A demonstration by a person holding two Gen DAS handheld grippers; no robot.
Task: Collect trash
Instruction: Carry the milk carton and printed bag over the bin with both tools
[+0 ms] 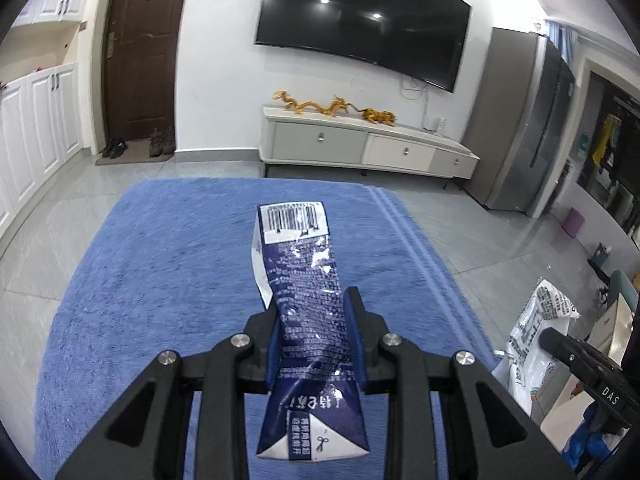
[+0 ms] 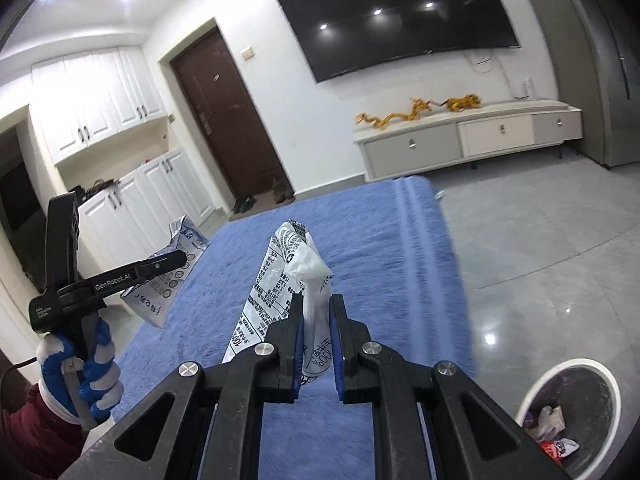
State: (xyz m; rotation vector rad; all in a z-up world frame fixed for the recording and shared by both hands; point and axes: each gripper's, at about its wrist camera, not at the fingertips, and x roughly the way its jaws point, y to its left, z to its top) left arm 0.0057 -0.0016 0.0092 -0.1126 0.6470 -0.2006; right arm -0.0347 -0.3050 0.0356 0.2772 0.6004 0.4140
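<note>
The left gripper (image 1: 314, 344) has its blue pads clamped across the middle of a dark blue carton (image 1: 304, 300), flattened and creased, which juts forward over the blue rug (image 1: 160, 260). The right gripper (image 2: 316, 344) pinches a crumpled white wrapper (image 2: 288, 276) by its twisted neck, the jaws nearly together on the thin film. Both pieces look light and soft: the carton is likely to bend rather than resist, so a mid-body hold suits it, while the slick wrapper seems apt to slide unless it is taken where it bunches. A gloved hand (image 2: 94, 364) carries the left tool at the rug's left edge. The trash bin (image 2: 572, 408), already holding scraps, stands on bare tile to the lower right, off the rug, with open floor between and nothing in the way.
</note>
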